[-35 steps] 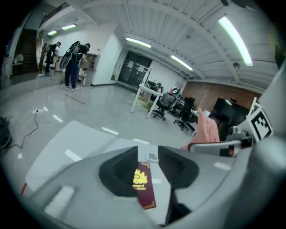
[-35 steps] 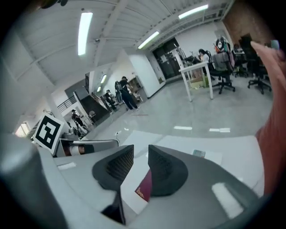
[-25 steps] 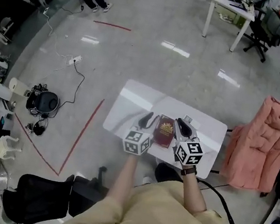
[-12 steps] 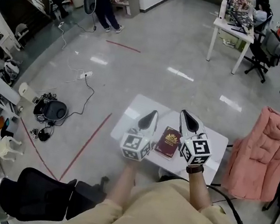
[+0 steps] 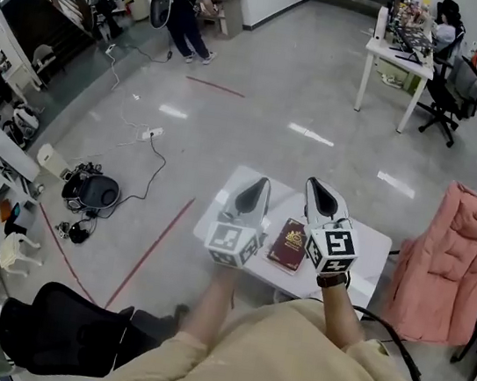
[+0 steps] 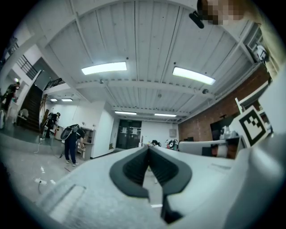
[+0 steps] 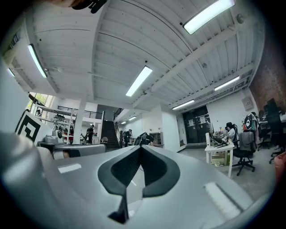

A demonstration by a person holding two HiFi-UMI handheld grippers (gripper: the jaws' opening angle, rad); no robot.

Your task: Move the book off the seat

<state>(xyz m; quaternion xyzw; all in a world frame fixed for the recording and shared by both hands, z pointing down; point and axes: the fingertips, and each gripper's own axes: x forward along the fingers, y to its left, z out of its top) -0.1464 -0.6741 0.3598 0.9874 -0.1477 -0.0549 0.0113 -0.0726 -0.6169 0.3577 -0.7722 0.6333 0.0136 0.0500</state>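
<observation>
Lying flat on white table (image 5: 367, 247), maroon book (image 5: 288, 243)

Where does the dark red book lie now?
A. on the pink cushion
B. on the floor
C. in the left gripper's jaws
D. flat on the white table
D: the head view shows the book lying flat on the white table.

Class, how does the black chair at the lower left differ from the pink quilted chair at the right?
The black chair has a plain dark surface; the pink quilted chair is puffy, stitched in panels. The black chair is left of the person, the pink one right. Both are empty.
</observation>
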